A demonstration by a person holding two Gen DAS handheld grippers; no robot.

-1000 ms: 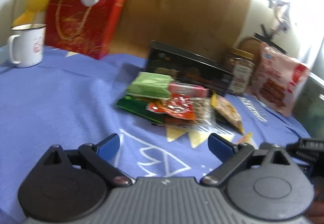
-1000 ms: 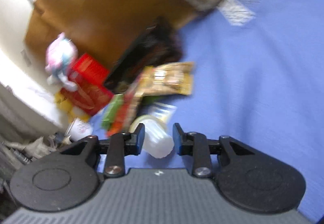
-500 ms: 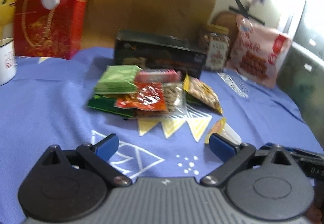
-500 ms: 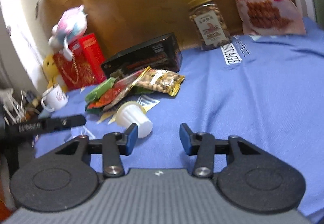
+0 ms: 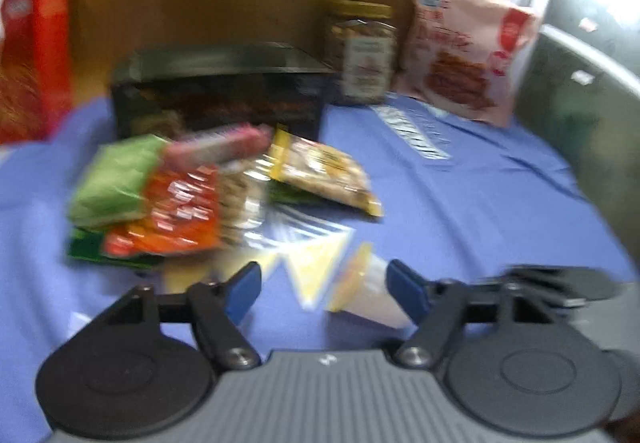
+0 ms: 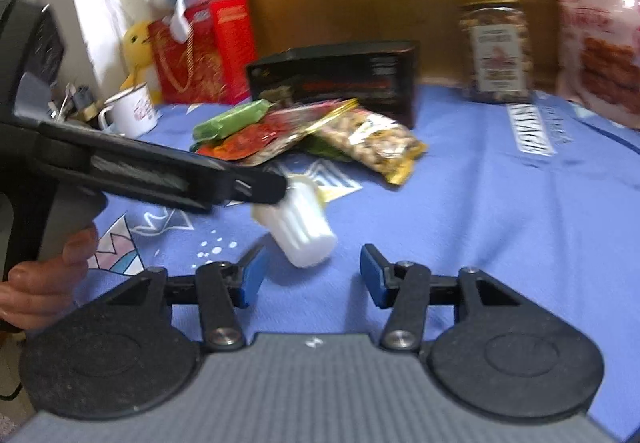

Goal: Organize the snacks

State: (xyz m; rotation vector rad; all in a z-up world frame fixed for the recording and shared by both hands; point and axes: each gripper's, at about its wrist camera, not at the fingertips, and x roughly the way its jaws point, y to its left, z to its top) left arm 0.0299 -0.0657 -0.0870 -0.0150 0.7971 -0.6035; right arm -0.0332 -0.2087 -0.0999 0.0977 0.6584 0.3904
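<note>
Your right gripper (image 6: 310,275) hangs wide open and empty behind the white jelly cup (image 6: 298,229) lying on its side on the blue cloth (image 6: 500,211) — your left gripper (image 5: 322,285), also open, brackets it, apparently lining up a pickup.

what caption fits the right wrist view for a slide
Open right tongs face a tipped white cup on blue cloth, left tongs reaching in beside it.

white cup (image 6: 303,225) lies tipped on blue cloth (image 6: 500,227) before the gaping right tool (image 6: 312,279).
</note>
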